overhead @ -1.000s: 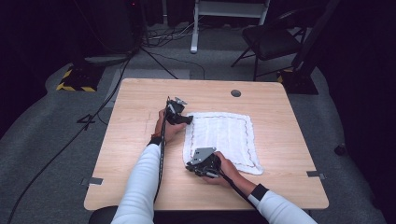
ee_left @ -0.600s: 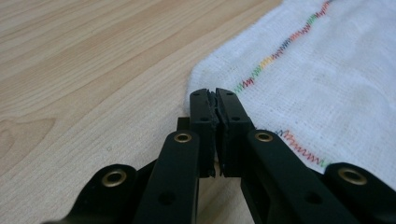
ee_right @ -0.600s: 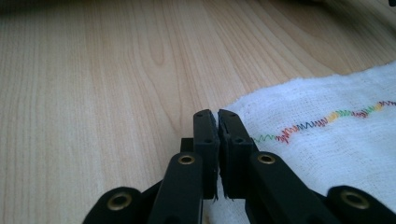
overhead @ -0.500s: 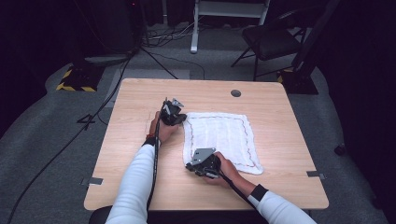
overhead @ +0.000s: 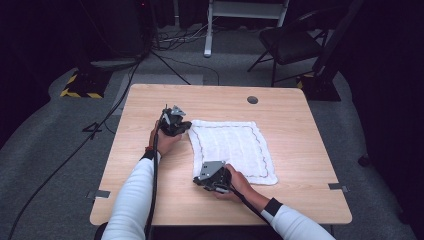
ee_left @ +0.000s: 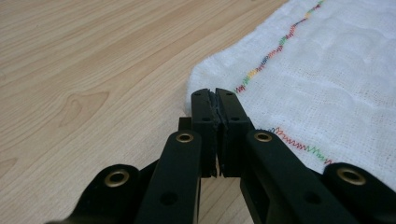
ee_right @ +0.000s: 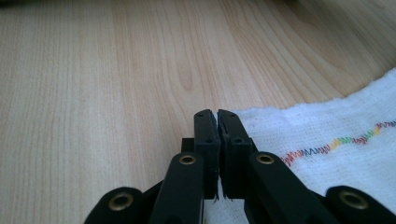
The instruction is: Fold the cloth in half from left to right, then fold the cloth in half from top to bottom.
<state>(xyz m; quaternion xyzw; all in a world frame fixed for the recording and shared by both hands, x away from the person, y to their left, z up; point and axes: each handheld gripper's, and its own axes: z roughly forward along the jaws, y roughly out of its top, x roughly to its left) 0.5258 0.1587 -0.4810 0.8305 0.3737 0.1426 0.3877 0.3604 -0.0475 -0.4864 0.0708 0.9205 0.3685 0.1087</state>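
Both tongs (ee_left: 215, 100) (ee_right: 215, 116) pinch cloth (overhead: 235, 145) corners — chair (overhead: 292, 42) beyond table (overhead: 150, 200); path clear

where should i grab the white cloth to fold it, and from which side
Pinch the white cloth at its two corners on the person's left edge, coming in low from that side. It lies flat, so only the thin hemmed edge gives a pinch. The left gripper and right gripper are shut at those corners.
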